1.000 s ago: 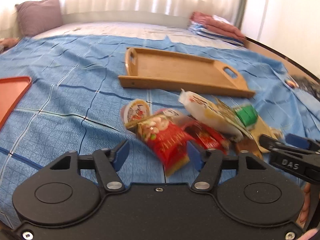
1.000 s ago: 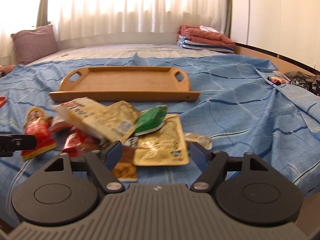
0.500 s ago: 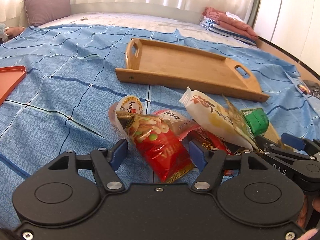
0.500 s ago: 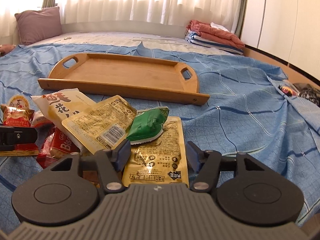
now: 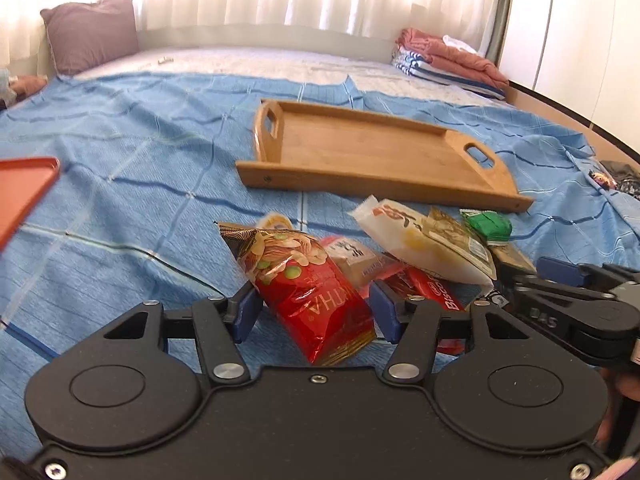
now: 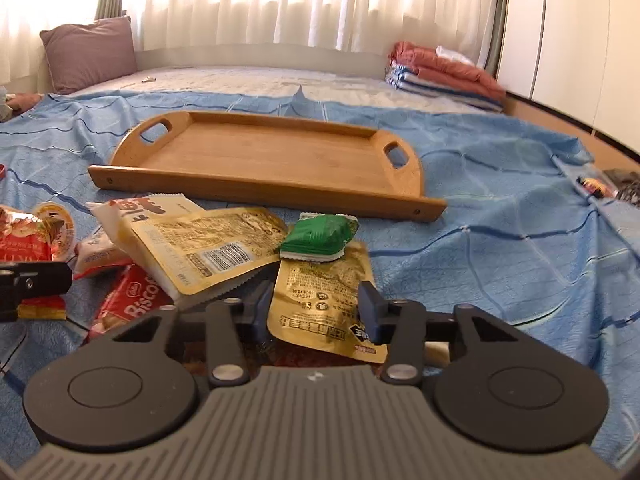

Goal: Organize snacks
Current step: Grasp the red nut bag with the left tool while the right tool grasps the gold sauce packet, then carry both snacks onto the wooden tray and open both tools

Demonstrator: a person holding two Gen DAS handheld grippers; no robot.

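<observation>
My right claw (image 6: 316, 312): clenched on flat gold foil pouch (image 6: 324, 300). Left claw (image 5: 312, 312): closing around crinkled red nut packet (image 5: 312, 300).

L gripper (image 5: 312, 312) sits low at 6 o'clock in its own view, pointing fwd and down. Jaws closing, blue pads (image 5: 245, 314) either side of a red snack bag (image 5: 312, 296); contact w/ the pads can't be told. R gripper (image 6: 316, 310) also at 6 o'clock, tilted down, jaws clamped on a gold pouch (image 6: 320, 300). In the L view the R gripper shows at 4 o'clock; in the R view the L one pokes in at 9 o'clock.
</observation>
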